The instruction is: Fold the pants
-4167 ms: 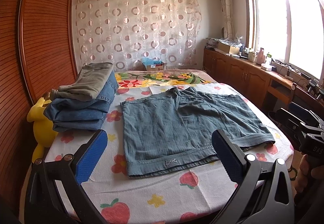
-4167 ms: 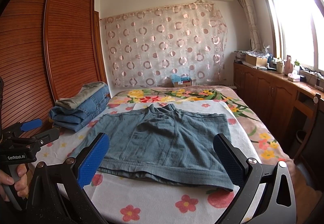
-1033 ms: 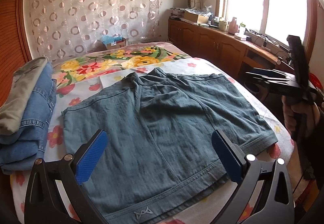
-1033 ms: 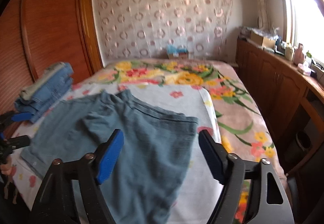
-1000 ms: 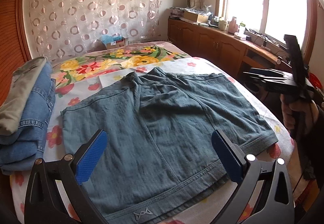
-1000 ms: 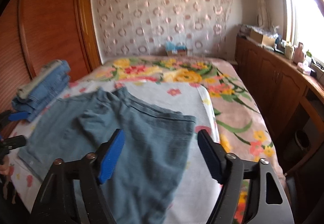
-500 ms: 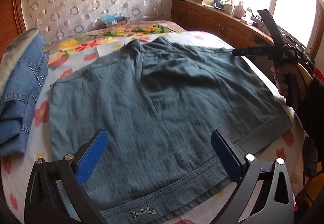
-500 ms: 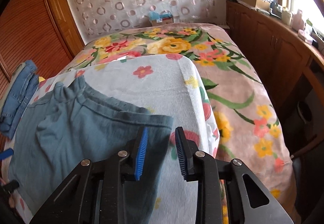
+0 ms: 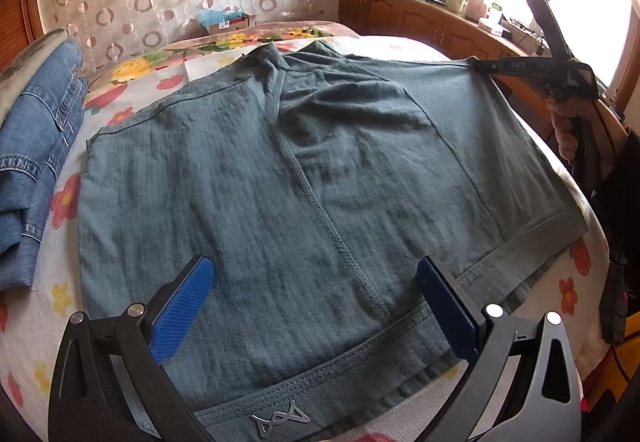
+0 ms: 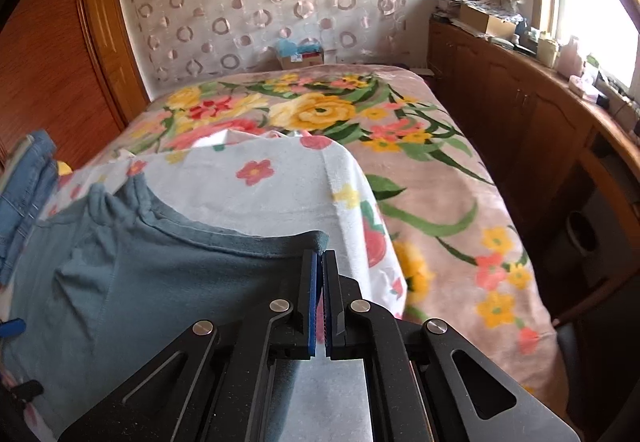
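**Soft shorts, one corner pinched, waistband next**

At the far left a stack of folded jeans (image 9: 36, 146) sits on the flowered sheet (image 9: 44, 282), just beside the pants (image 9: 304, 178): teal-grey shorts of ribbed, thin-looking cloth, spread flat across the bed with the waistband nearest the left wrist camera and a small logo stitched on it. They look light and limp, likely to sag and crease wherever unsupported, so hems, corners and the thicker waistband seem the safest places to pinch. The left gripper (image 9: 316, 298) hovers over the waistband with its blue pads spread wide, nothing between them. Right of it, at the far corner of the shorts' leg hem, the right gripper (image 10: 320, 256) has just been closing and its jaws are clamped on the cloth edge there. A person's hand (image 9: 566, 130) holds that tool's handle.
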Available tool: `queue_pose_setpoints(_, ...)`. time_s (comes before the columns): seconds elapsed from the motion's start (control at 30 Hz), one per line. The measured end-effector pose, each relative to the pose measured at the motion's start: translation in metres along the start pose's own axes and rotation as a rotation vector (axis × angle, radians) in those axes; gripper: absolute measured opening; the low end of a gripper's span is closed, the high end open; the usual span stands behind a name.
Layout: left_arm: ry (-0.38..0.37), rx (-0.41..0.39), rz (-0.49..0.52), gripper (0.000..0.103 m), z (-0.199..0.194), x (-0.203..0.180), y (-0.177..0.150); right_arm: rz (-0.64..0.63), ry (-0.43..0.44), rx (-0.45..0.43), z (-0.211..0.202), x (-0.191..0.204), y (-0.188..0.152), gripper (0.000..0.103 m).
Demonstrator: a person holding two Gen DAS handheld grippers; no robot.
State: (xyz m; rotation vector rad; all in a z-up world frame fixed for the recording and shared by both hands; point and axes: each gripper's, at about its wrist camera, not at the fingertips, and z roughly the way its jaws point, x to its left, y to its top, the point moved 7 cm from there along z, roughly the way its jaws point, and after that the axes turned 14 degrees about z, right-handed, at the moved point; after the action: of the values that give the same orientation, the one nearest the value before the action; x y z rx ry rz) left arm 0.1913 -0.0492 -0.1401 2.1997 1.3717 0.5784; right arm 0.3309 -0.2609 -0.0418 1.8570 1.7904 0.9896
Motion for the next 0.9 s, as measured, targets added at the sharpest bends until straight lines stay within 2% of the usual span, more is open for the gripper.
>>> queue_pose_setpoints(0.13,0.015,0.012,0.017,0.103,0.002,0.000,0.000,-0.031,-0.052,0.015,0.006,0.006,-0.007,0.002)
queue_pose_setpoints(0.3,0.030,0.024,0.034,0.103,0.004,-0.001,-0.001,-0.010,-0.055,0.047,0.013,0.008,-0.006,0.002)
queue_pose_setpoints(0.43,0.031,0.025,0.034,0.103,0.004,0.000,0.000,-0.016,-0.047,0.032,0.000,0.010,-0.004,0.015)
queue_pose_setpoints(0.5,0.031,0.025,0.034,0.103,0.004,0.000,0.000,-0.028,-0.011,0.010,-0.014,0.013,-0.010,0.023)
queue_pose_setpoints(0.53,0.031,0.025,0.034,0.103,0.004,0.000,0.000,-0.040,0.004,-0.002,-0.023,0.016,-0.015,0.031)
queue_pose_setpoints(0.6,0.031,0.025,0.034,0.103,0.004,0.000,0.000,-0.073,0.041,-0.009,-0.039,0.022,-0.031,0.035)
queue_pose_setpoints(0.77,0.031,0.025,0.034,0.103,0.004,0.000,0.001,-0.120,0.139,0.014,-0.071,0.039,-0.079,0.040)
queue_pose_setpoints(0.9,0.031,0.025,0.034,0.103,0.003,0.000,0.000,-0.158,0.139,0.028,-0.082,0.042,-0.110,0.043)
